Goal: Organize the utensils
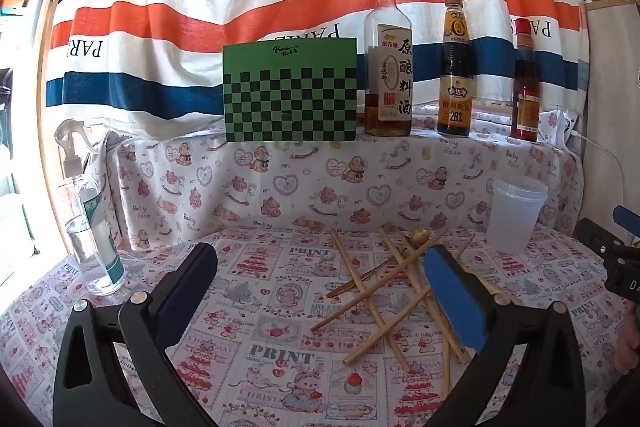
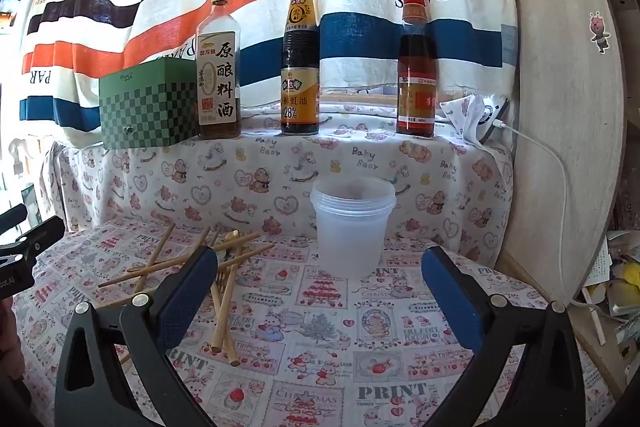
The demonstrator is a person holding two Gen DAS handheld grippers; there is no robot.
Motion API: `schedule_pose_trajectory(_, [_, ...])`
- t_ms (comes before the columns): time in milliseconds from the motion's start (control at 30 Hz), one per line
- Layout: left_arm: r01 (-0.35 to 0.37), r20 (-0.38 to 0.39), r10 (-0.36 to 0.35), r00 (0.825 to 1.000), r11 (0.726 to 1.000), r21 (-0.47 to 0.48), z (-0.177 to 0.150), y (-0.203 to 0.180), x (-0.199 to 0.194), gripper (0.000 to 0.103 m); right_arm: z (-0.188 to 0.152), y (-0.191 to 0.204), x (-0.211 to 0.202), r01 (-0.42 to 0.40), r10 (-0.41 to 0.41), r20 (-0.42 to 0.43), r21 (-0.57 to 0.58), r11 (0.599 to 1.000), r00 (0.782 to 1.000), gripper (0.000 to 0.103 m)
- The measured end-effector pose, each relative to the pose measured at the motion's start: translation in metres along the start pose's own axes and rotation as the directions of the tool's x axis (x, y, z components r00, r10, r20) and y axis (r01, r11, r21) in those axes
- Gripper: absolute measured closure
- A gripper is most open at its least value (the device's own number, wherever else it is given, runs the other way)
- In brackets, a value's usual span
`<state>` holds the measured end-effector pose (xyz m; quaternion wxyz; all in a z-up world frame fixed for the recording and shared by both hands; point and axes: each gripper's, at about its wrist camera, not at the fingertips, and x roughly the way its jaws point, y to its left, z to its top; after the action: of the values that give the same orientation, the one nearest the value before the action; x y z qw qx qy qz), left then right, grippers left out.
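Left wrist view shows the left gripper (image 1: 320, 291) hovering low over the printed tablecloth (image 1: 256, 311) with its jaws spread wide and nothing between them. Just ahead and to the right lies the heap of wooden chopsticks (image 1: 384, 307), crossed over one another, with a gold spoon (image 1: 418, 237) and what looks like a gold knife (image 1: 360, 279) mixed in; the metal pieces are partly buried, so their exact kind is hard to tell. The right-hand finger of this gripper overlaps the heap in the picture, but no pad presses on a stick.

From the right wrist view, the right gripper (image 2: 318, 301) is likewise released and empty, facing the clear plastic cup (image 2: 352, 227), which stands upright near the cloth-covered ledge and looks empty. The same chopsticks (image 2: 224, 291) lie to its left, well apart from the cup.

Sorting has not begun, by my reading: every utensil is still on the cloth and none is in the cup. The step in hand is the approach to a first pick. The next move calls for singling out one stick on top of the pile, closing across its thin shaft, and lifting without dragging its neighbours, then carrying it to the cup.
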<state>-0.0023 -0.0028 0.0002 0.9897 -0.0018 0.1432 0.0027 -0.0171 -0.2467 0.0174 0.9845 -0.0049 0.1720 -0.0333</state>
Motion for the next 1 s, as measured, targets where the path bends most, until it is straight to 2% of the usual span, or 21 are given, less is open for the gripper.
schedule_pose_trajectory(533, [0.042,-0.016,-0.042,0.999,0.999,0.009,0.002,-0.0002,0.0026,0.0,0.0007,-0.0007,-0.0014,-0.018,0.018,0.004,0.004,1.0,1.0,0.0])
schedule_pose_trajectory(1000, [0.04,-0.017,-0.04,0.999,0.999,0.006,0.0008,0.001,0.0027,0.0,0.0007,-0.001,-0.0013,-0.012,0.012,0.003,0.004,1.0,1.0,0.0])
